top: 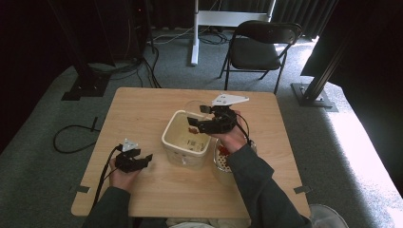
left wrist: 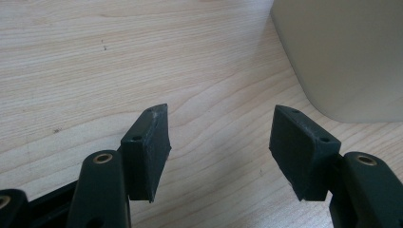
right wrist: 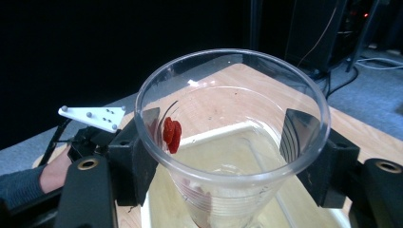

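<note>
While the right gripper (top: 207, 117) hangs over the cream bin (top: 186, 138) at mid-table, its jaws are closed on either side of a clear plastic cup (right wrist: 232, 137), pressing its wall from both sides. In the right gripper view the cup sits tilted over the bin's open top, mouth facing the camera. One small red piece (right wrist: 171, 134) clings to the inside wall of the cup near the left jaw; a faint reddish smear shows low in the cup. Something small and red-brown lies inside the bin (top: 192, 129) in the high view, too small to tell what.

Left gripper (top: 134, 160) rests low at the near left part of the wooden table (top: 142, 109), well apart from the right one, just beside the bin's near left corner. Its jaws stand wide apart with bare tabletop between them, holding nothing. The bin's pale rounded wall (left wrist: 342, 52) shows just ahead and to the right in the left gripper view.

A second clear cup (top: 221, 159) with red contents stands on the table just right of the bin, partly hidden by the right forearm.

A black folding chair (top: 259, 47) stands on the grey carpet beyond the table.
</note>
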Motion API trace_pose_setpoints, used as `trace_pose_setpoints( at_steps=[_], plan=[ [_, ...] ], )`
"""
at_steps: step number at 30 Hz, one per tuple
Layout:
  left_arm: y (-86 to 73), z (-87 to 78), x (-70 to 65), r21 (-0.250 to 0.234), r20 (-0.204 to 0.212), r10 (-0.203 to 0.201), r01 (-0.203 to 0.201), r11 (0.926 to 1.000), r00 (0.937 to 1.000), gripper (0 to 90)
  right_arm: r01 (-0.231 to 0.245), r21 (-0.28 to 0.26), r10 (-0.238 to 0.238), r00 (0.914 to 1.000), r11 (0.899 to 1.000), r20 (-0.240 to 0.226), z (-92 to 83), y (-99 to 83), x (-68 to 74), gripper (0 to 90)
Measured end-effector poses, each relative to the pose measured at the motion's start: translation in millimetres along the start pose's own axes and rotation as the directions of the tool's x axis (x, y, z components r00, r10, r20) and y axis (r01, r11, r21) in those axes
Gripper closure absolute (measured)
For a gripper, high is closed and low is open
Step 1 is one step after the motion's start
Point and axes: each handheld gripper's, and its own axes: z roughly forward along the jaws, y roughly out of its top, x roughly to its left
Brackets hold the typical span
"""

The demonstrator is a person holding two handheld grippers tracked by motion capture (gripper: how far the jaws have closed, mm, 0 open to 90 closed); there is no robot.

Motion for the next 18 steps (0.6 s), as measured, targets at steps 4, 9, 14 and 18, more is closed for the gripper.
trace_pose_setpoints(
  at_steps=[4, 9, 14, 18],
  plan=[
    [-0.2, -0.3, 0.7, 0.000, -0.004, -0.003, 0.003, 1.0000, 1.0000, 39.4, -0.027, 0.002, 0.027, 0.9996, 1.000, -0.007, 8.0, -0.5, -1.4, 22.2],
    [-0.2, -0.8, 1.2, -0.002, -0.005, -0.004, 0.004, 1.0000, 1.0000, 39.4, -0.067, 0.015, 0.068, 0.9940, 0.998, -0.085, 18.6, -3.4, -3.8, 13.3],
    [-0.3, -0.4, 1.2, -0.001, -0.003, -0.005, 0.005, 1.0000, 1.0000, 39.4, -0.059, 0.011, 0.059, 0.9973, 0.998, -0.043, 8.7, -4.2, -4.1, 14.2],
    [-0.2, -0.3, 0.7, 0.000, -0.004, -0.004, 0.004, 1.0000, 1.0000, 39.4, -0.024, 0.013, 0.024, 0.9996, 1.000, 0.016, -7.2, -5.0, -3.9, 14.8]
  ],
)
